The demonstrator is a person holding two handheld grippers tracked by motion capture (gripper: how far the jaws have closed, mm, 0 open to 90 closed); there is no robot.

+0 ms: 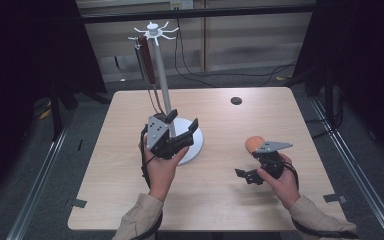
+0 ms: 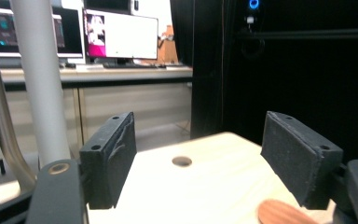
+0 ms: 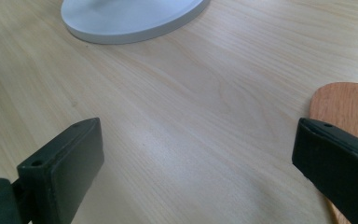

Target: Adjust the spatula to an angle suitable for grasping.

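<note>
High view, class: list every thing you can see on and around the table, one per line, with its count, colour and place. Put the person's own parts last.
Table: one, light wood, centre of the scene.
Stand: one, white pole on a round base, left of the table's middle, with spoke hooks on top.
Hanging utensil: one, brown, hung from a hook of the stand.
Wooden piece: one, orange-brown, flat on the table beside the right gripper.
Hole: one, dark, in the table top near the far edge.
Cables: several, black, on the floor behind.
Left gripper: one, black, fingers open by the stand's base.
Right gripper: one, black, fingers open.
</note>
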